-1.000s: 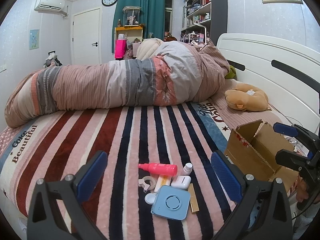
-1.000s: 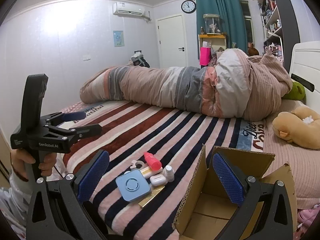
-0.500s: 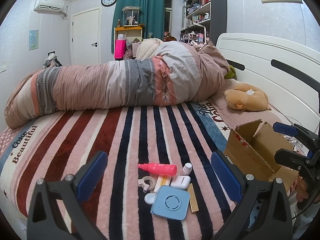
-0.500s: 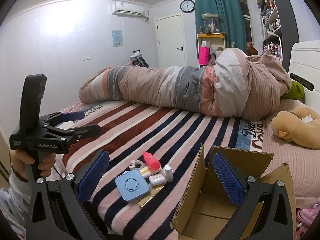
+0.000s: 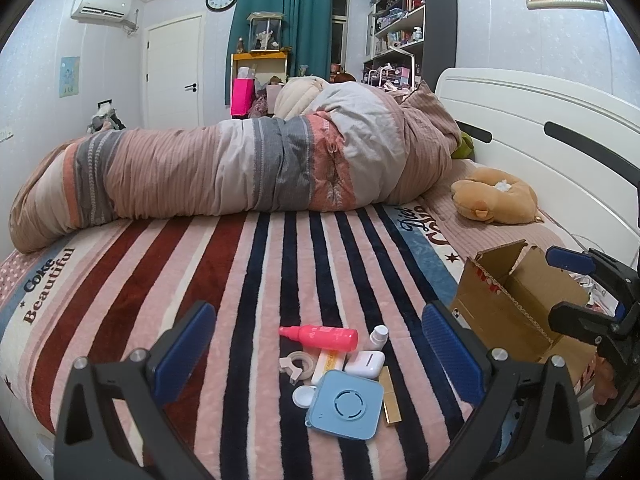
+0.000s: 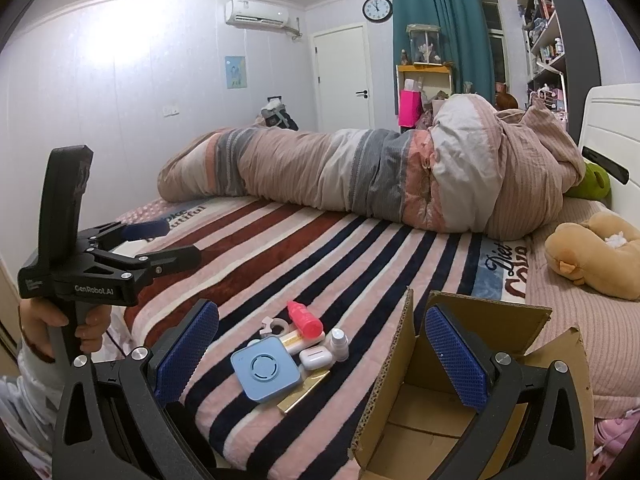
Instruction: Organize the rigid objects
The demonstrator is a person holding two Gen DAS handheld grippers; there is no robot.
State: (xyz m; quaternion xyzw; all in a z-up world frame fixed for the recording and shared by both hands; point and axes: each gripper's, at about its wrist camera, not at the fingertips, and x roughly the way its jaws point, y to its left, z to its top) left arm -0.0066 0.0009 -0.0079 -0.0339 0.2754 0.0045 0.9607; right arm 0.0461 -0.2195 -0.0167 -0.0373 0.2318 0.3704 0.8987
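A small pile lies on the striped blanket: a pink bottle (image 5: 320, 336), a blue square device (image 5: 345, 404), a white earbud case (image 5: 365, 364), a small white bottle (image 5: 378, 336), a tape ring (image 5: 298, 362), a round white lid (image 5: 303, 396) and a gold stick (image 5: 390, 396). My left gripper (image 5: 318, 354) is open, just short of the pile. An open cardboard box (image 5: 516, 308) stands to the right. My right gripper (image 6: 320, 360) is open over the box's near left flap (image 6: 384, 368); the pile (image 6: 266, 374) lies left of it.
A rolled striped duvet (image 5: 248, 172) lies across the far side of the bed. A tan plush toy (image 5: 496, 196) rests by the white headboard (image 5: 520, 120). The bed's near edge runs just under both grippers.
None of the objects moved. Both grippers stay open and almost still; the right view has shifted very slightly.
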